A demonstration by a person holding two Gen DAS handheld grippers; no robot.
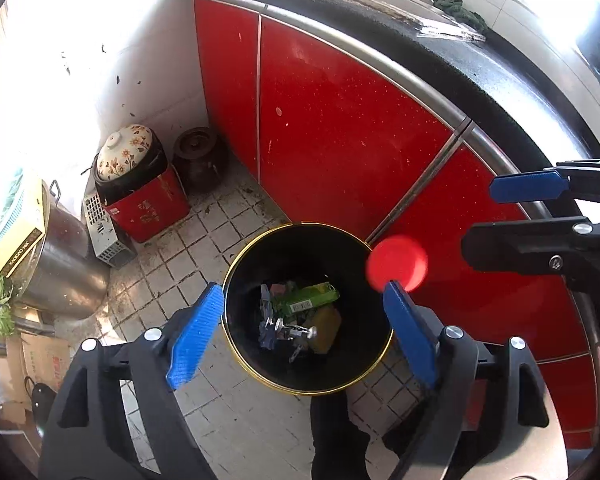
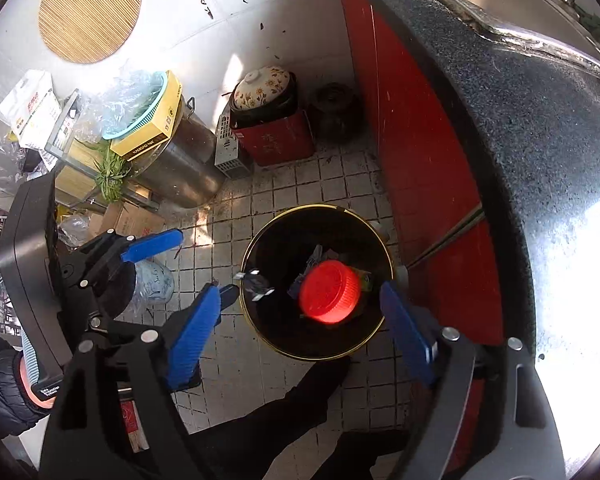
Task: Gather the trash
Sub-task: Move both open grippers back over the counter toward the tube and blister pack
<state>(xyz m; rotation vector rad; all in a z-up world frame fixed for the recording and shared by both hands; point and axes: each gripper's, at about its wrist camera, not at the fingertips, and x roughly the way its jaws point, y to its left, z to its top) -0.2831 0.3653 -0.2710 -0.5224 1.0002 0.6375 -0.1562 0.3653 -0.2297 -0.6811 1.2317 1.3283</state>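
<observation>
a home kitchen: red cabinets (image 1: 340,128), sink counter (image 1: 440,40), clay pots (image 1: 126,152).

Red cabinet doors (image 1: 340,128) under a dark speckled tabletop (image 1: 480,56). Left of the cabinet doors, in the corner: brown jar (image 1: 198,152), floral-lidded pot (image 1: 126,152) atop a red box (image 1: 148,208). Further left, steel stockpot (image 1: 60,264), cardboard boxes (image 1: 40,356).

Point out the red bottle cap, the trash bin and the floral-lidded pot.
red bottle cap (image 2: 329,292): right wrist view, top face.
trash bin (image 1: 236,354): left wrist view, gold rim.
floral-lidded pot (image 1: 125,153): left wrist view, lid.
</observation>
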